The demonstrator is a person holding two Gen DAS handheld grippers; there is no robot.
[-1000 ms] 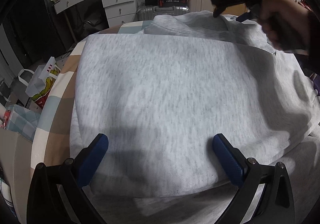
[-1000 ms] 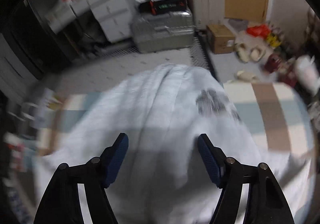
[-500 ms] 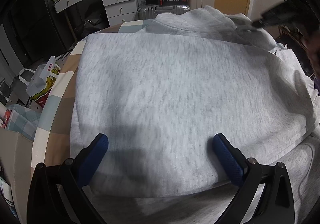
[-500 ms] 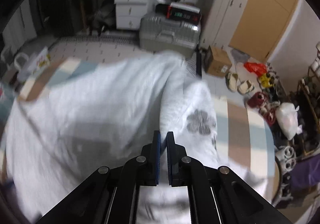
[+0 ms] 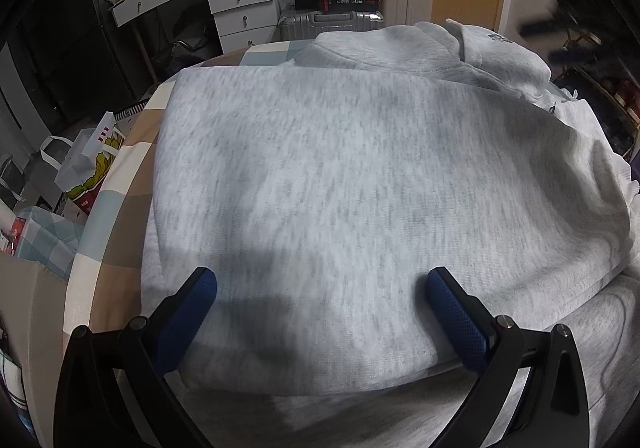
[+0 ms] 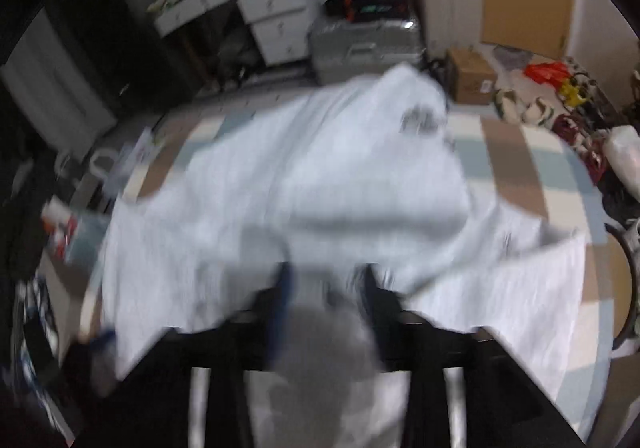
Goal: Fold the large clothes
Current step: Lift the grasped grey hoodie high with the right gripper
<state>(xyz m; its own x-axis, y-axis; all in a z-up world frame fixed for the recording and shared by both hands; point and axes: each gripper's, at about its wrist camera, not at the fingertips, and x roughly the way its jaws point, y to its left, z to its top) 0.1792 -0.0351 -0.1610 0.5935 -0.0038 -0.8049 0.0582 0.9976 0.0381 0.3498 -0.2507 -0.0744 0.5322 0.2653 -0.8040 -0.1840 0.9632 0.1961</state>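
Note:
A light grey hoodie (image 5: 360, 176) lies partly folded on a checked table (image 5: 120, 240); its hood (image 5: 480, 44) with a dark printed mark lies at the far right. My left gripper (image 5: 320, 300) is open and empty, its blue pads low over the near folded edge. In the blurred right wrist view the hoodie (image 6: 300, 184) spreads over the table, and my right gripper (image 6: 326, 288) hovers above its near part with the jaws parted. A grey fold seems to lie between the fingers, but the blur hides whether they touch it.
White drawers (image 5: 240, 4) and a silver suitcase (image 5: 332, 22) stand beyond the table. Bags (image 5: 88, 164) sit on the floor at the left. A cardboard box (image 6: 472, 80), shoes and more bags lie on the floor at the right.
My right gripper, open a second ago and shut half a second ago, now has its jaws parted again and has pulled back over the hoodie. My left gripper has stayed still.

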